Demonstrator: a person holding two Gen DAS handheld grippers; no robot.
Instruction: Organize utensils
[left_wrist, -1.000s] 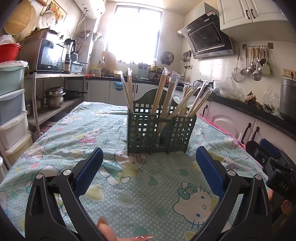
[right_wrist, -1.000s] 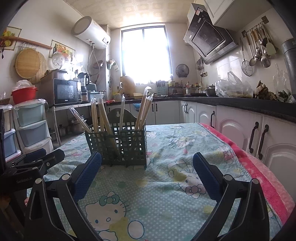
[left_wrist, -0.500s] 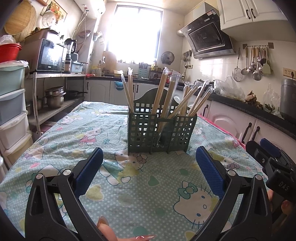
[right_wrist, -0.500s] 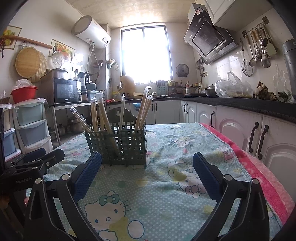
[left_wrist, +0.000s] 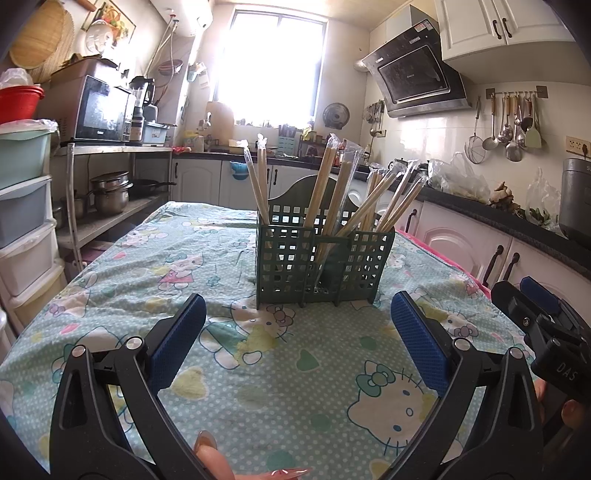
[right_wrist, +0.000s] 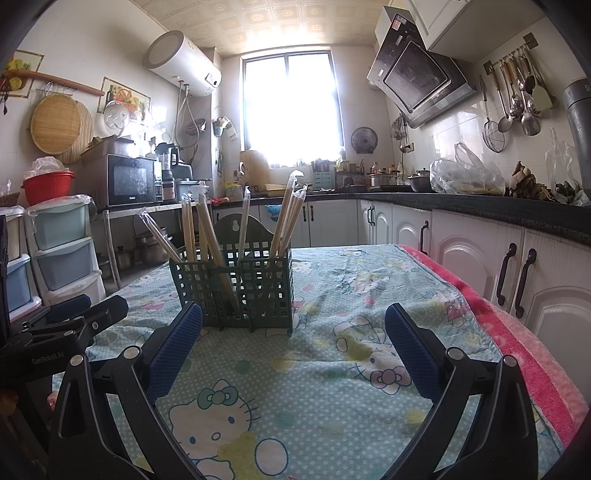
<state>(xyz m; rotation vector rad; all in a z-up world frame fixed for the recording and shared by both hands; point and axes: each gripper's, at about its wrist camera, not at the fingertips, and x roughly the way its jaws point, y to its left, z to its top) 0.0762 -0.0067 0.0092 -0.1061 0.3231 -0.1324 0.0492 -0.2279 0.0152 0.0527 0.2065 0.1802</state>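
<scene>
Item: dark green perforated plastic utensil caddy, upright on the bench under a mint cartoon-cat print cloth, dead ahead of the left claw and ahead and to the left of the right claw; well apart from both. Contents: cellophane-wrapped wooden chopsticks, long axes near vertical, fanning outward, tips above the rim, spread over several compartments. Left claw: spread wide, nothing held; it faces the caddy squarely and is judged the readier arm. Right claw: likewise spread wide, empty. Change against the earlier frames: essentially none; caddy, chopsticks and both claws hold their places.
</scene>
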